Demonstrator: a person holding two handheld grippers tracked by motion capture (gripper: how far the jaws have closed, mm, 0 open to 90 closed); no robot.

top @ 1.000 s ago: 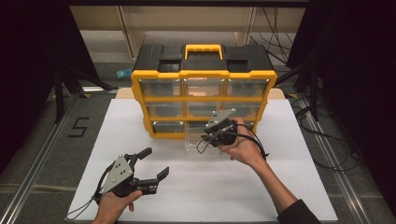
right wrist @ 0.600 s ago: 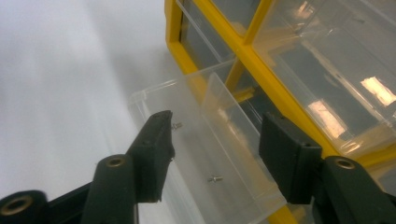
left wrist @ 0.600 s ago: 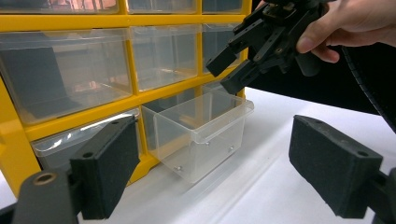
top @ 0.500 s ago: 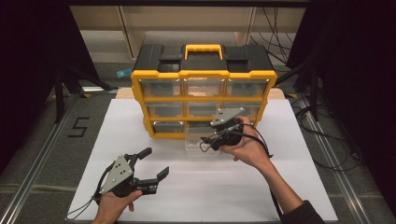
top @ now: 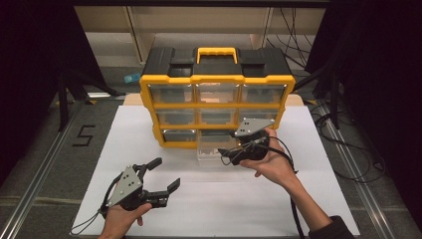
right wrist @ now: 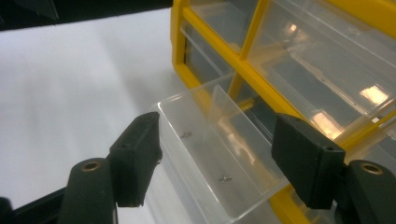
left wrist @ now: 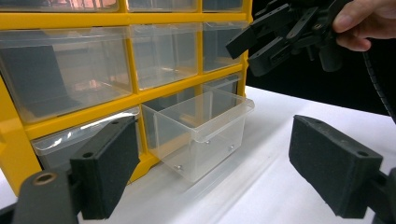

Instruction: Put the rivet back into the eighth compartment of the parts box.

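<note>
A yellow organizer [top: 217, 79] with a black lid and clear drawers stands at the back of the white table. Its bottom middle drawer [top: 211, 149] is pulled out, and small screws [right wrist: 225, 178] lie on its floor. My right gripper [top: 225, 156] hangs open just right of that drawer, its jaws pointing left over the drawer's rim [right wrist: 187, 95]. In the right gripper view the jaws stand wide apart above the drawer [right wrist: 219, 154], holding nothing. My left gripper [top: 163, 175] rests open near the table's front left, facing the drawer [left wrist: 201, 133] from a distance. The right gripper [left wrist: 275, 32] appears at top right there.
The white table top [top: 219, 209] spreads in front of the organizer. Cables [top: 348, 164] trail off the table's right side. A metal rail [top: 35, 184] runs along the floor at left, beside a painted "5" [top: 83, 135].
My right gripper has drifted a little to the right and turned, staying by the pulled-out drawer. The left gripper has not moved.
</note>
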